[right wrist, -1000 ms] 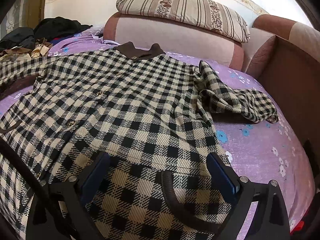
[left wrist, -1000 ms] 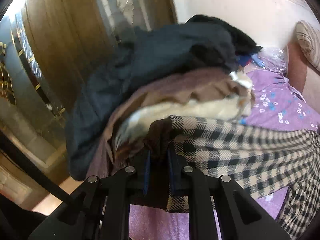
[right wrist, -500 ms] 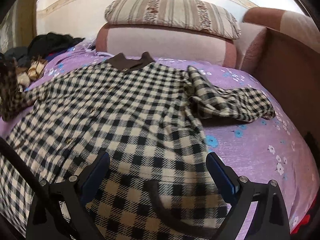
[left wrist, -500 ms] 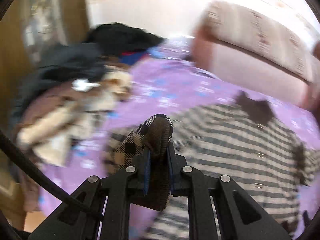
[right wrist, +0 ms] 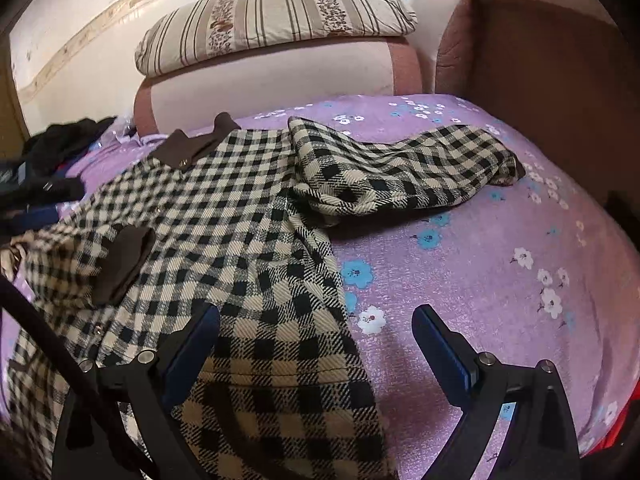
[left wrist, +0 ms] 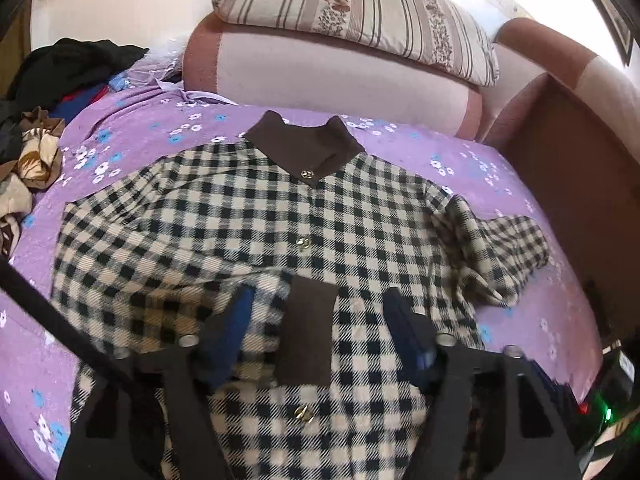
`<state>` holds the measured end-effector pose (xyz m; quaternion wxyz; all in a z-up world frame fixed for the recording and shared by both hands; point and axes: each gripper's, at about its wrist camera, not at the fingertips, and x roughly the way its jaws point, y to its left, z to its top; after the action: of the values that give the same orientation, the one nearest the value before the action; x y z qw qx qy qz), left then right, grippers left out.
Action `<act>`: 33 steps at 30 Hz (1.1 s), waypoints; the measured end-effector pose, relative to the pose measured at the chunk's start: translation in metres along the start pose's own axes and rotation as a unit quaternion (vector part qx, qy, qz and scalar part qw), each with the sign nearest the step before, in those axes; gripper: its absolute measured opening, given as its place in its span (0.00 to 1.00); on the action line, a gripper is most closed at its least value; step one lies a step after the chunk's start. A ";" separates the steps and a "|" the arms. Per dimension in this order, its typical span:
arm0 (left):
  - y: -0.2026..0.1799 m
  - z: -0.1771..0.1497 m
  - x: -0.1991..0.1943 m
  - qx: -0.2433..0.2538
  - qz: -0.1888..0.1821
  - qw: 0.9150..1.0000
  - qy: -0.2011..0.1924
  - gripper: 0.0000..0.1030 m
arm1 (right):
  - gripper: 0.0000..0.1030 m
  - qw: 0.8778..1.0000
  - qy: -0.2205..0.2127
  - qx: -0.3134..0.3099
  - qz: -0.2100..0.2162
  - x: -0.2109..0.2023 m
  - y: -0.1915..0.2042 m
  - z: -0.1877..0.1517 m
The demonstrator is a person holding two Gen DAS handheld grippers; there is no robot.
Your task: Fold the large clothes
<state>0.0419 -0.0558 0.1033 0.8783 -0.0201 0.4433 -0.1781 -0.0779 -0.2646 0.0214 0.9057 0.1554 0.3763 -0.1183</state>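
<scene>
Your left gripper (left wrist: pixel 320 320) is opening, the brown sleeve cuff (left wrist: pixel 310 330) lying loose between its jaws on the black-and-cream checked coat (left wrist: pixel 224 224). Lift too soon and a pad could snag the cuff and undo the fold. Your right gripper (right wrist: pixel 316 336) is spread, empty, over the coat's edge. Only its view shows the other sleeve (right wrist: pixel 400 172) bunched ahead on the purple floral bedcover (right wrist: pixel 500 280).

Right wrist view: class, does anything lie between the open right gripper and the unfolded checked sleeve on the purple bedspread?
Nothing visible does. Between the right gripper and the black-and-cream checked sleeve lies only purple flowered bedspread and the coat's own edge.
</scene>
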 end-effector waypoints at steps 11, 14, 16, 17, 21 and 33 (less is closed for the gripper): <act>0.135 -0.038 -0.034 -0.049 0.189 0.981 -0.019 0.70 | 0.96 0.978 0.025 -0.034 0.205 -0.003 0.060 0.020; 0.165 -0.046 -0.031 -0.094 0.186 0.978 -0.015 0.70 | 0.96 0.973 0.050 -0.043 0.220 0.022 0.091 0.029; 0.177 -0.052 -0.028 -0.105 0.182 0.978 -0.014 0.70 | 0.96 0.972 0.069 -0.043 0.222 0.040 0.107 0.032; 0.180 -0.053 -0.027 -0.104 0.185 0.977 -0.014 0.70 | 0.95 0.970 0.083 -0.041 0.225 0.053 0.116 0.034; 0.190 -0.052 -0.021 -0.115 0.187 0.976 -0.011 0.70 | 0.85 0.970 0.117 -0.025 0.214 0.092 0.135 0.043; 0.201 -0.045 -0.021 -0.155 0.163 0.974 -0.021 0.70 | 0.03 0.963 0.140 -0.057 0.224 0.097 0.158 0.059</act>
<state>0.0543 0.1445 0.0529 0.8906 -0.0873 0.4447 0.0385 0.0792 -0.1496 0.0212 0.8548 0.1985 0.4608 0.1325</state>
